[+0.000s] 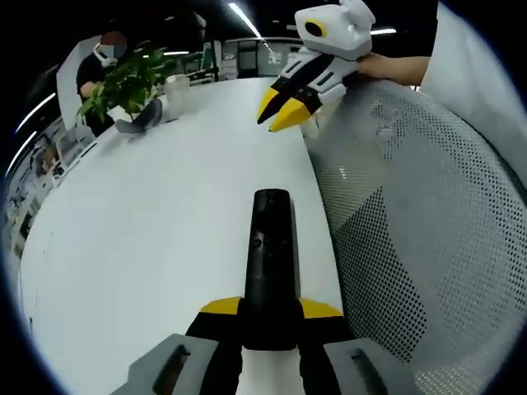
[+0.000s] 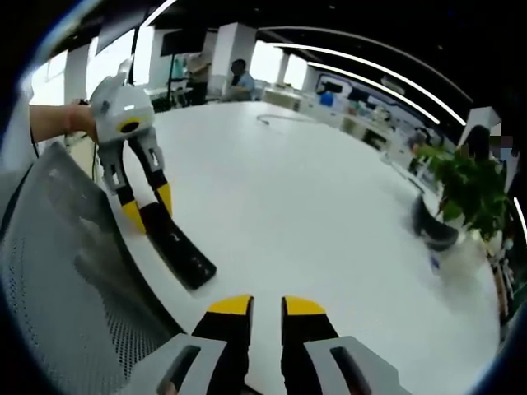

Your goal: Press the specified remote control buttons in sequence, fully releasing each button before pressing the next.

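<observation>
one remote [image 1: 271, 263], one plant [image 1: 123, 81], two grippers [image 1: 272, 317] [image 2: 268, 309]

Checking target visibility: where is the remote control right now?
The remote control is clamped in the left tool over the white table, near its edge beside the mesh chair.

A wide white tabletop [image 1: 148, 247] with a curved edge carries the things. A black remote control [image 1: 270, 255] sits at its near right edge, lengthwise, its near end held between the jaws of the left hand-held gripper [image 1: 270, 317]; whether its far end touches the surface cannot be told. Far to the left stand a leafy potted plant [image 1: 123, 82] and a white cup [image 1: 176, 95], close together. A thin cable [image 2: 284, 121] lies on the far part of the tabletop.
</observation>
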